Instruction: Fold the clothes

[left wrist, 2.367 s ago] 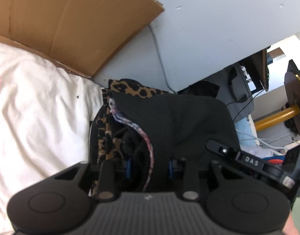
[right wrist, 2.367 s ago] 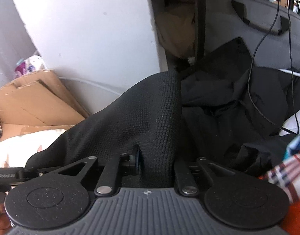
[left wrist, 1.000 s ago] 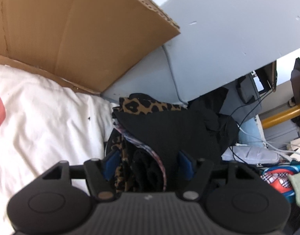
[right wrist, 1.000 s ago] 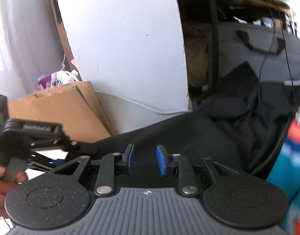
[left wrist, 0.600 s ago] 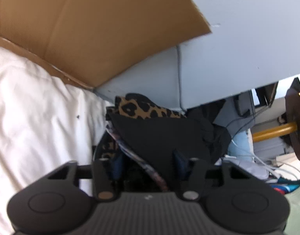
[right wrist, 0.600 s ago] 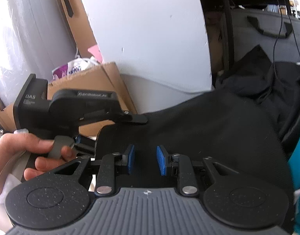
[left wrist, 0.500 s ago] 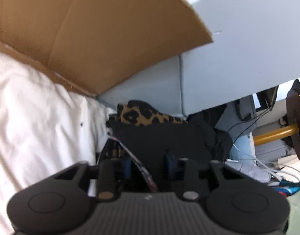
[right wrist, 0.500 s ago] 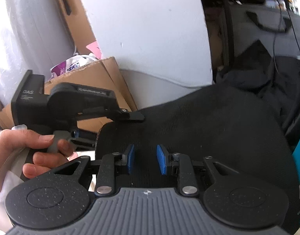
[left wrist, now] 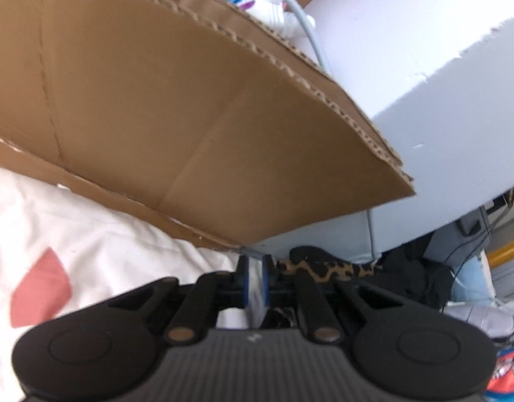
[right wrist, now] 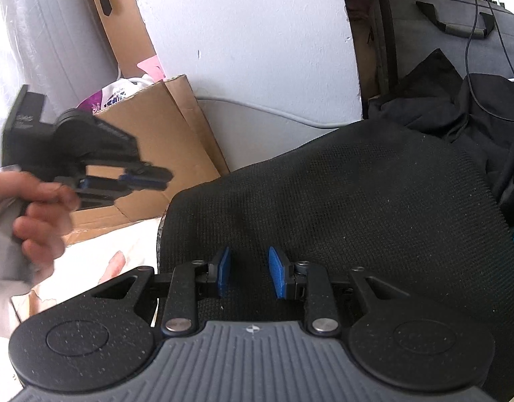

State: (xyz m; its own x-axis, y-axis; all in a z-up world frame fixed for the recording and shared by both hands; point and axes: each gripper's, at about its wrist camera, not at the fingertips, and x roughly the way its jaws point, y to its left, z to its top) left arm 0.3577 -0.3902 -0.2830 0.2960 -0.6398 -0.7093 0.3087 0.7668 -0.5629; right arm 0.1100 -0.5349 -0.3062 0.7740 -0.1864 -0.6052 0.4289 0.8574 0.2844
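Cardboard flap (left wrist: 189, 117) and a pale wall (right wrist: 250, 33) back a white sheet (left wrist: 99, 251) with pink patches. Left claw (left wrist: 255, 269): jaws have just been closing and are now nearly together, nothing clearly gripped between the blue pads; it sits over the sheet's edge near a leopard-print garment (left wrist: 324, 268). Right claw (right wrist: 250, 276): narrow gap, pads not pressing anything, just above the black knit garment (right wrist: 340, 201), which lies spread beside the sheet's edge. A hand (right wrist: 32, 221) holds the left claw's grip.
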